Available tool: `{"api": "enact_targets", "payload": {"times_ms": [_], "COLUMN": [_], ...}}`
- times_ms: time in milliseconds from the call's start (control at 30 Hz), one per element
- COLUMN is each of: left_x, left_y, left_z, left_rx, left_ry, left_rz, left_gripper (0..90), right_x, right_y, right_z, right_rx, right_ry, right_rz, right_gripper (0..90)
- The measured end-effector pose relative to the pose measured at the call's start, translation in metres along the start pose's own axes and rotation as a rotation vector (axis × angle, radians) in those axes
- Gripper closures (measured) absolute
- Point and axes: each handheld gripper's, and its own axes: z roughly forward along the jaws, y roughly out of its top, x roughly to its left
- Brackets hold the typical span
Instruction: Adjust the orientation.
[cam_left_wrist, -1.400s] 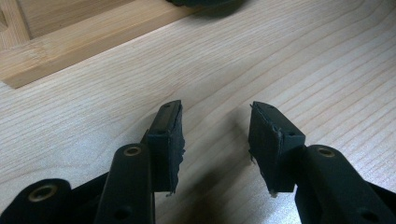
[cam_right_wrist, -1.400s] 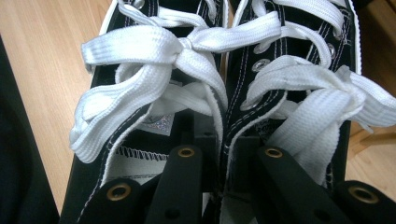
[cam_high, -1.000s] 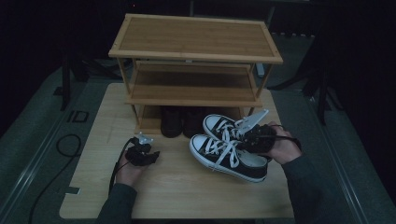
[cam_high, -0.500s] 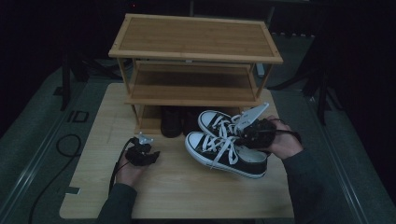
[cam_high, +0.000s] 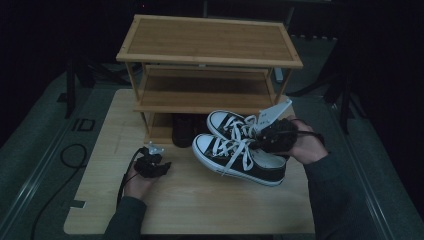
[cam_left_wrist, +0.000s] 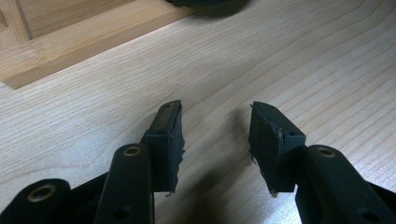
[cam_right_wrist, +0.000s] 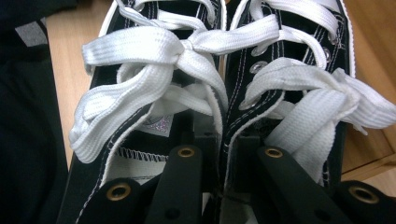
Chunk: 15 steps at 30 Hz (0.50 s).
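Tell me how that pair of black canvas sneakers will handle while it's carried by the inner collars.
The sneakers are pinched together by the right gripper at soft canvas collars, so they will probably sag and swing toe-down. The loose white laces look floppy and may snag on the shelf rack. Rubber soles likely grip the table rather than slide.

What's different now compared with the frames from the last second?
The right gripper, shut on the inner sides of both sneakers, has lifted the pair off the table and carried it slightly toward the shoe rack. The left gripper stayed put near the table, open and holding nothing; the rack hasn't moved.
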Motion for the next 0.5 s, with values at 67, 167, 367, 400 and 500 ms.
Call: {"api": "enact_targets", "payload": {"times_ms": [67,167,367,400,500], "left_x": [0.0,0.0,0.0,0.0,0.001], "left_y": [0.0,0.0,0.0,0.0,0.0], "left_z": [0.0,0.0,0.0,0.0,0.0], "left_rx": [0.0,0.0,0.001,0.001,0.002], "left_ry": [0.0,0.0,-0.002,-0.002,-0.005], "left_rz": [0.0,-0.001,-0.003,-0.003,-0.006], "left_gripper": [54.6,54.6,54.6,54.5,54.5], "right_x": [-0.001,-0.006,-0.017,-0.019,-0.026], "right_y": [0.001,0.008,0.017,0.018,0.022], "right_z": [-0.001,-0.003,-0.003,-0.003,-0.002], "right_rx": [-0.003,-0.015,-0.028,-0.029,-0.034], "right_ry": [0.0,-0.01,-0.034,-0.039,-0.056], "right_rz": [0.002,0.008,0.039,0.044,0.066], "right_gripper": [84.8,84.8,84.8,84.8,84.7]}}
